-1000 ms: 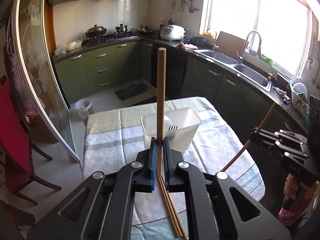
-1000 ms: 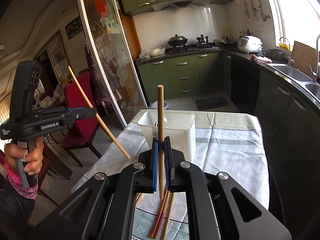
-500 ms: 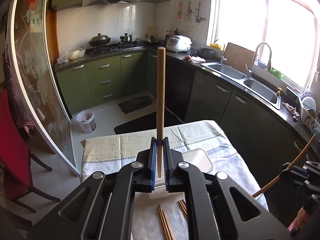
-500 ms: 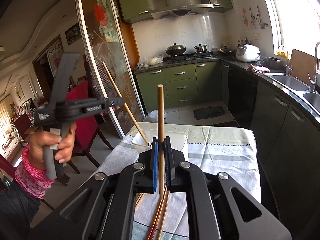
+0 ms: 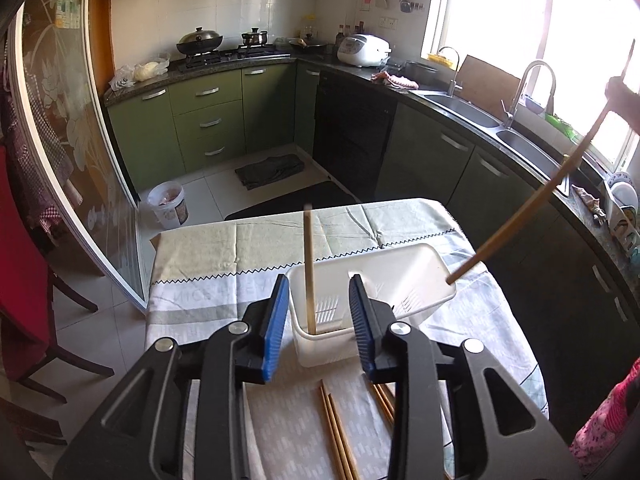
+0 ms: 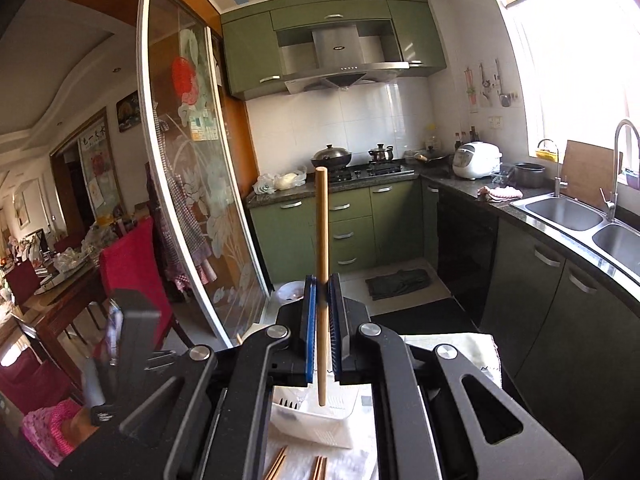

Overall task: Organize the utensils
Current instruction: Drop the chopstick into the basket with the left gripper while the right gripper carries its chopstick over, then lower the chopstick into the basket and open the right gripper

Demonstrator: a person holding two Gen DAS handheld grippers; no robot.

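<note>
Jaws of my left gripper [image 5: 318, 324] have just been opening, released chopstick [image 5: 309, 276] upright between them, centre frame, in the white bin [image 5: 404, 256].

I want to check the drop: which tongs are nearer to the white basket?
Left. The left tongs stand open right over the white basket; the right tongs hold their chopstick higher.

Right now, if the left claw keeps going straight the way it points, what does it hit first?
Most likely the white basket, probably its near wall, with the loose chopstick standing inside it between the open jaws. Depth is hard to judge through the fisheye.
</note>
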